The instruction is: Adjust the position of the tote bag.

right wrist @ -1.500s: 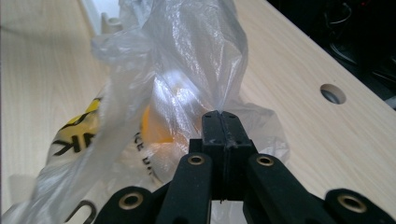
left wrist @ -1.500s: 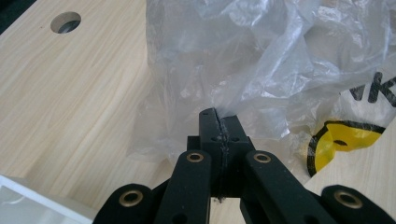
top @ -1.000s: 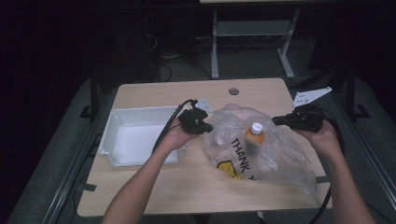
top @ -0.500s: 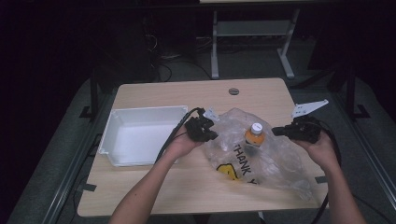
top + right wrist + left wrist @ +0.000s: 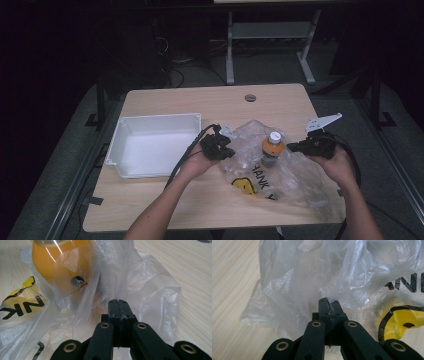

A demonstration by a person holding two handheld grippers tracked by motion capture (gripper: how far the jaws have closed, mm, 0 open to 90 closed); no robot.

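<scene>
— From above the table, what do you make out?

— Two black two-jaw grippers, one at each side of a crumpled clear plastic bag with black lettering and a yellow smiley (image 5: 280, 175), which lies over the right half of the light wooden table (image 5: 200, 102), reaching toward its near right corner. The left gripper (image 5: 223, 148) nips the bag's left edge, the right gripper (image 5: 295, 147) its right edge. Between them a small orange bottle with a white cap (image 5: 271, 146) stands upright inside the bag. A white rectangular plastic tray (image 5: 150, 121) sits near the left edge, just beside the left gripper.

— And the left gripper view?

— Jaws pressed together on a pinch of film, with the bag (image 5: 317, 277) bunched up beyond the tips and the yellow print at the right.

— The right gripper view?

— Same story: jaws clamped on a fold of the bag (image 5: 150, 290), the orange bottle (image 5: 62, 262) close behind the film, up and to the left.

— How should they go on?

— I'd say keep both pinches firm and move the hands evenly. Thin film slips or tears under a jerk, and a lopsided pull could tip the bottle.
</scene>
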